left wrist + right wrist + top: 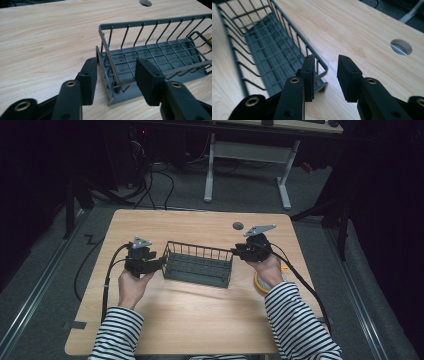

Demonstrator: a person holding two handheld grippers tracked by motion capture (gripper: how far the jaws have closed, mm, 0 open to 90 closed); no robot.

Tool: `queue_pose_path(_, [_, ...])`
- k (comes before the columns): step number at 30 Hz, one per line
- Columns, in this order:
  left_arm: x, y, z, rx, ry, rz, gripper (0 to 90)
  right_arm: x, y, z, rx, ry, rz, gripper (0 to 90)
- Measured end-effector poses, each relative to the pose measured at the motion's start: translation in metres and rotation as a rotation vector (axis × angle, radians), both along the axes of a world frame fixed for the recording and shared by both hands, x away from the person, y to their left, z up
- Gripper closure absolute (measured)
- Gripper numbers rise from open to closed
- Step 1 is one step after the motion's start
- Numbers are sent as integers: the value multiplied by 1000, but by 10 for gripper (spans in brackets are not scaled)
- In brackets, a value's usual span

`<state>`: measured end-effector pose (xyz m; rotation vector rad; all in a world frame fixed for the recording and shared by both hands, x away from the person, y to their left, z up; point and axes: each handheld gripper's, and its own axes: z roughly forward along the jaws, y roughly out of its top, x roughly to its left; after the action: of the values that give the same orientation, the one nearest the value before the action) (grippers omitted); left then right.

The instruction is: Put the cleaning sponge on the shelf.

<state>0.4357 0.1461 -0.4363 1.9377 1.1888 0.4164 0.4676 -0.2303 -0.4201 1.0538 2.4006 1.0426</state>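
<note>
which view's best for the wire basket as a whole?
High view: the whole basket sits on the table with a gripper at each end. Left gripper view shows one end wall between open jaws and most of the floor. Right gripper view shows the other end corner and one long side.

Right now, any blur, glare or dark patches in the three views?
High view: room edges black, light wooden table evenly lit. Left gripper view: dark grey wire basket sharp, left gripper soft. Right gripper view: right gripper soft, basket's far end blurred, no glare.
</note>
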Motion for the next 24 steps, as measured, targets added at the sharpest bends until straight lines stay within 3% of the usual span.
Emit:
queue_pose_path(3, [3,-1,0,3,11,4,585,5,0,-4,-14,16,-11,681])
queue_pose_path(17, [12,-5,-7,-3,60,21,720,13,2,-9,24,48,-3,710])
queue_pose_path(24, [14,-6,-9,-19,68,10,806,14,12,-8,-45,50,21,768])
